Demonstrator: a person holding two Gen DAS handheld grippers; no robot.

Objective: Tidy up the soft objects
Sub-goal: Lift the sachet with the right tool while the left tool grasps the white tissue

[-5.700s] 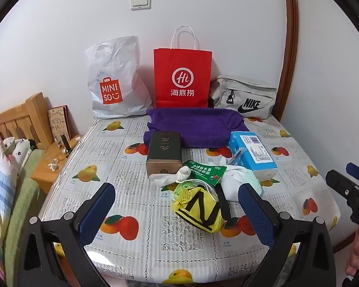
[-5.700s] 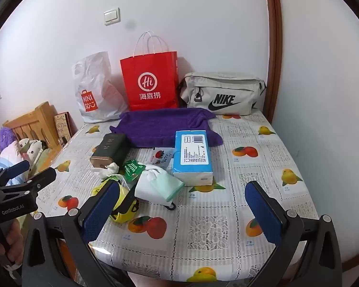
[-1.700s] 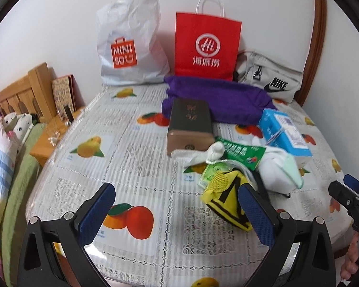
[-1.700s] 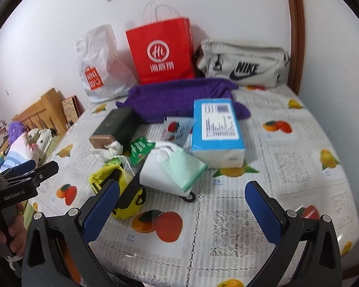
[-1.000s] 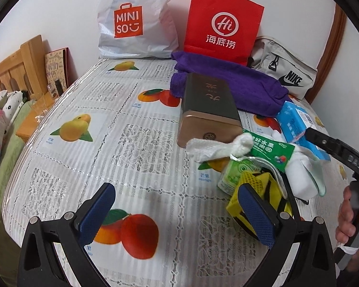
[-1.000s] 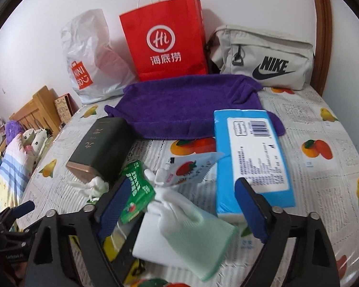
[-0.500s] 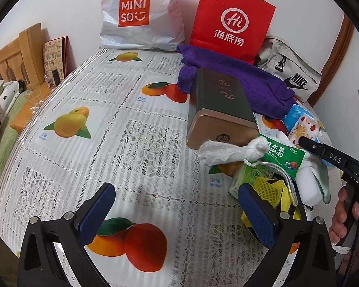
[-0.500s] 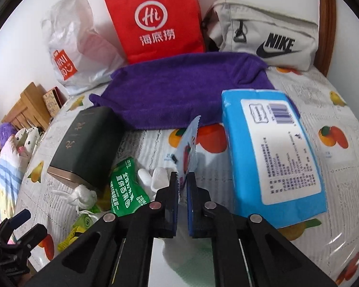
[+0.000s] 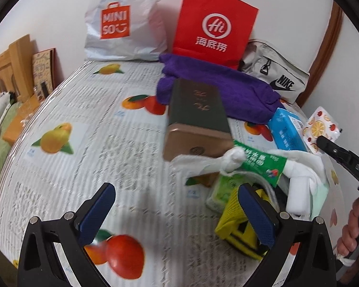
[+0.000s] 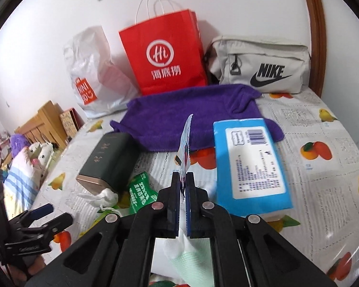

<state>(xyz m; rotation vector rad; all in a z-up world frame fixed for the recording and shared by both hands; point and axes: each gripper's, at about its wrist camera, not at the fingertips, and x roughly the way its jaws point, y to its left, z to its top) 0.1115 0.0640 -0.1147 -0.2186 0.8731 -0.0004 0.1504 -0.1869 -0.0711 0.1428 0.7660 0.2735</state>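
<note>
While I hold a gripper in each hand over the cluttered table, this is how things stand:

Right gripper (image 10: 182, 179): my jaws are clamped on a thin fruit-printed sachet (image 9: 319, 129), which stands on edge between the pads and is lifted off the table.
Sachet, look: flat, glossy foil, square with a serrated edge, printed with orange slices and small red fruit; in the right wrist view I see it edge-on as a thin sliver.
Left gripper (image 9: 178, 212): my jaws stand wide apart with nothing between the dark blue ribbed pads; it hangs over the tablecloth (image 9: 88, 143), angled downward.
Right hand (image 9: 350, 229): my fingers are wrapped round the black handle at the right edge of the left wrist view.
Tablecloth, look: shiny clear plastic over lace patterning, with printed fruit.
Tissue pack (image 10: 249, 162): soft blue plastic block with a white label and barcode, lying flat just right of the lifted sachet.
Purple towel (image 10: 191, 117): plush, rumpled cloth spread behind the pack, toward the wall.
Dark green box (image 9: 196, 117): rigid oblong with gold lettering and a coppery end, in front of the towel.
Green sachet (image 9: 260, 165): crinkly printed packet beside the box, with a knotted white cloth (image 9: 217, 162) on it.
Yellow mesh pouch (image 9: 237, 217): netted fabric with black bands, partly behind my left gripper's right pad.
Back row: crumpled white plastic bag (image 9: 124, 21), stiff red paper bag (image 9: 215, 24) and grey Nike bag (image 10: 260, 64), all against the wall.
</note>
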